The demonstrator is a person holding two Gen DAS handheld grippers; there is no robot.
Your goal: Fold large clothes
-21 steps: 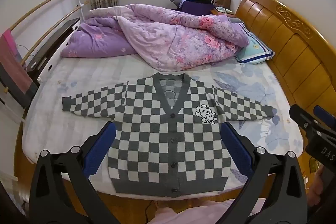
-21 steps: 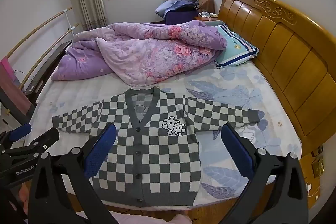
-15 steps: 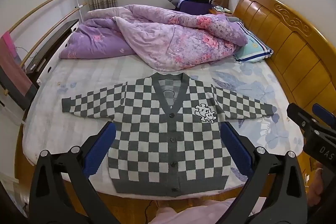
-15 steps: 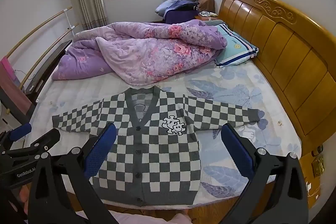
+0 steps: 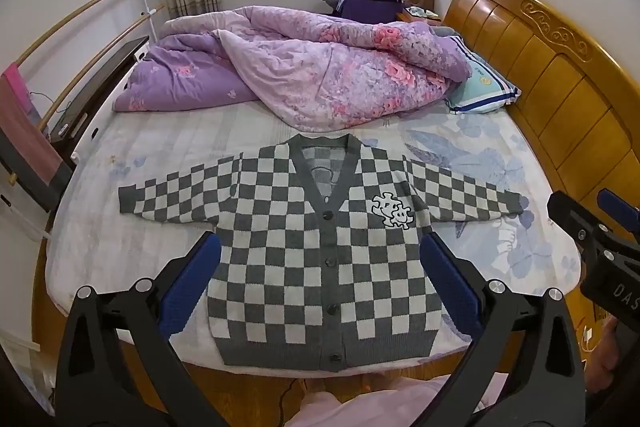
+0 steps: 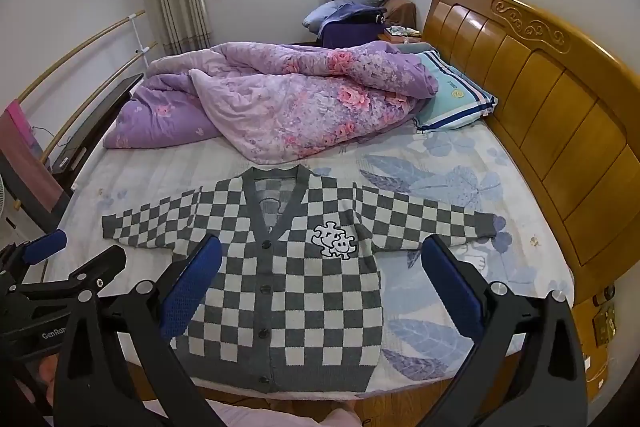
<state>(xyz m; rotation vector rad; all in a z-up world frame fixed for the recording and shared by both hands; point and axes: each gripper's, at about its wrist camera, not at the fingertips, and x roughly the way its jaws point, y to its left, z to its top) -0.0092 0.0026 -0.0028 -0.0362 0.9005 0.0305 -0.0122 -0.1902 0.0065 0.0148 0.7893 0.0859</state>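
Checkered cardigan lies flat, buttoned, sleeves spread, on bed. No fold made yet. Left claw and right claw gape apart, empty, above it.

both grippers open wide, tilted downward

the left gripper points forward and down, its two blue-padded fingers spread far apart with nothing gripped between them. the right gripper is angled down in the same way, its fingers equally wide and holding nothing. the two sit side by side: the right one's black body and blue pad show at the right edge of the left wrist view, and the left one's at the left edge of the right wrist view. a bit of a hand shows under the right gripper's body.
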